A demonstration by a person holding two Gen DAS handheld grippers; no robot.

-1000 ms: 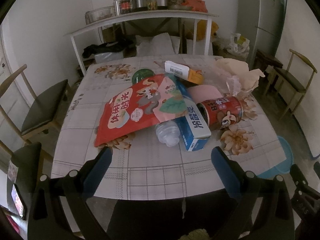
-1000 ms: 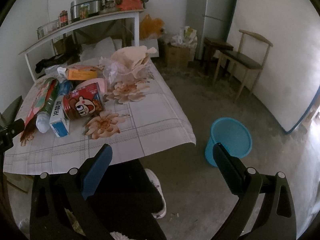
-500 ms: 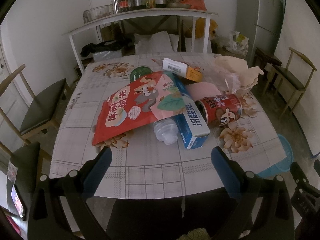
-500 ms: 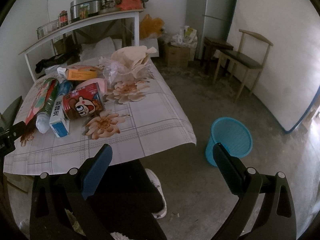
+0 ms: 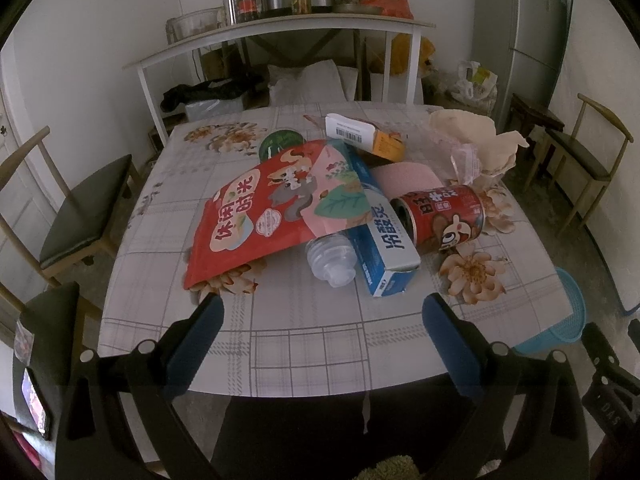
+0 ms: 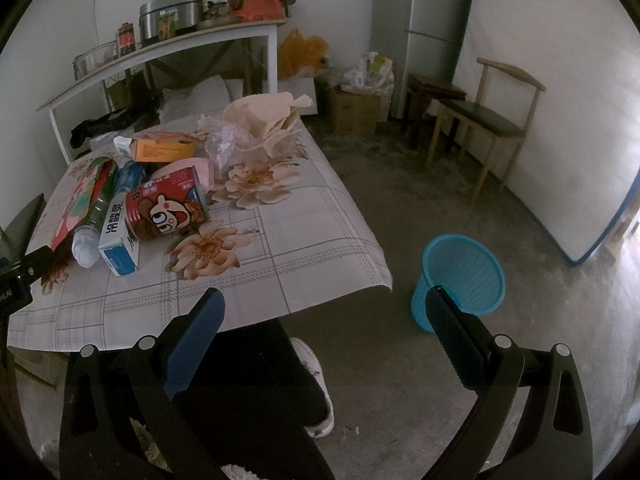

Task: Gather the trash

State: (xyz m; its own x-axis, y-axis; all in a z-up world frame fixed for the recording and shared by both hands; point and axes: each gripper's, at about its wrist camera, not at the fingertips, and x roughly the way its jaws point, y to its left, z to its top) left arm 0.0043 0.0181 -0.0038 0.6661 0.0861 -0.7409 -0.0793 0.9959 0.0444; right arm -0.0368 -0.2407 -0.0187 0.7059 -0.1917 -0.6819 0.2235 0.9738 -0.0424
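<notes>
the left wrist view looks straight over the near edge of the table (image 5: 280, 344) at the trash heap: a red snack bag (image 5: 256, 216) lies tilted over a clear plastic bottle (image 5: 330, 258) whose cap points toward the camera, just beside a blue and white carton (image 5: 384, 240), then a red can (image 5: 444, 216) on its side with its open mouth facing left. behind these sit a pink roll (image 5: 404, 174), an orange and white box (image 5: 364, 136), a green lid (image 5: 280, 142) and crumpled beige paper (image 5: 472, 136). only a sliver of the blue basket (image 5: 568, 312) shows past the table's right corner.

the right wrist view shows that blue basket whole, standing on the concrete floor well apart from the table, with open floor around it out to a wooden chair (image 6: 488, 120) at the wall. it also shows a white shoe (image 6: 316, 384) under the table edge.

the left gripper (image 5: 320, 312) hangs with its fingers wide apart over the bare front strip of tablecloth, holding nothing. the right gripper (image 6: 324, 308) is likewise spread and empty, off the table's corner above the floor.
</notes>
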